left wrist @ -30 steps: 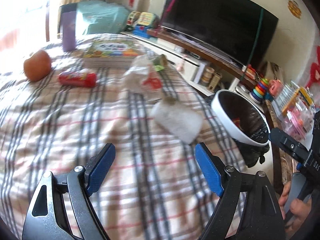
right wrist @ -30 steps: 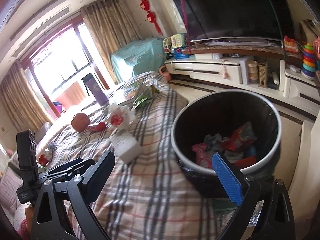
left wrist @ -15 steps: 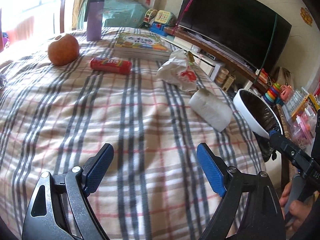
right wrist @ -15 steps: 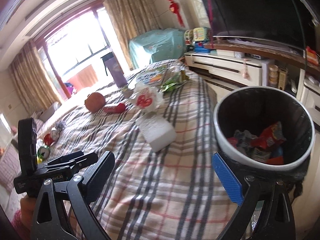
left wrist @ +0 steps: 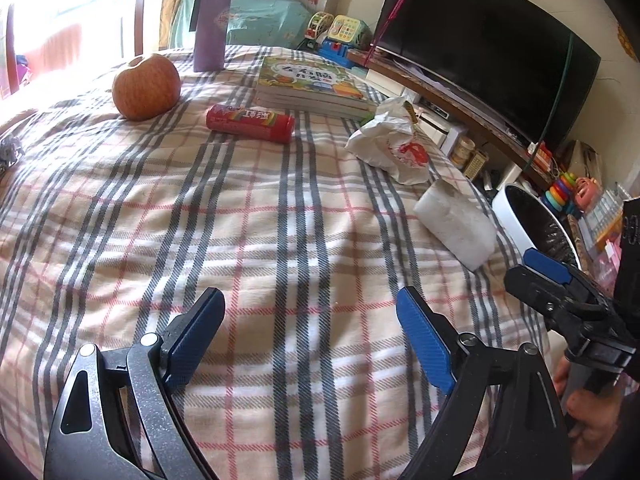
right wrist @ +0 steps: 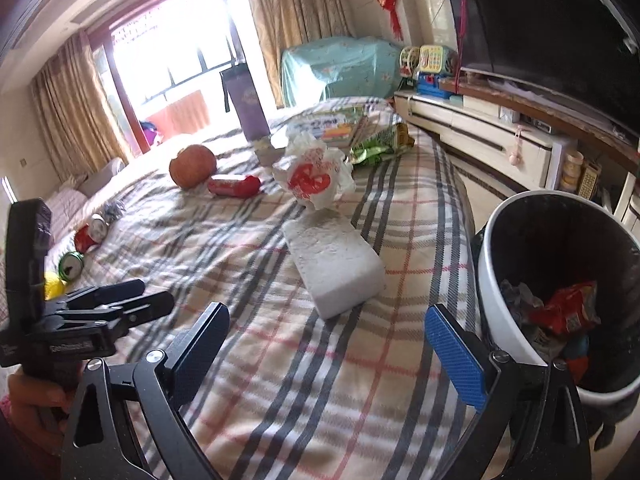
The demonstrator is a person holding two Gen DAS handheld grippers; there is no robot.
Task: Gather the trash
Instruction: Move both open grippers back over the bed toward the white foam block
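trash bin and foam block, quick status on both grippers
Left gripper open, empty, over the blanket. Right gripper open, empty, facing white foam block. Trash bin beside bed, wrappers inside. Nothing between right gripper and block.

Beyond the fingertips, green snack wrapper [right wrist: 378,146] half hidden behind crumpled plastic bag [right wrist: 314,174]; trash bin [left wrist: 520,216] rim cut by right gripper [left wrist: 552,280].
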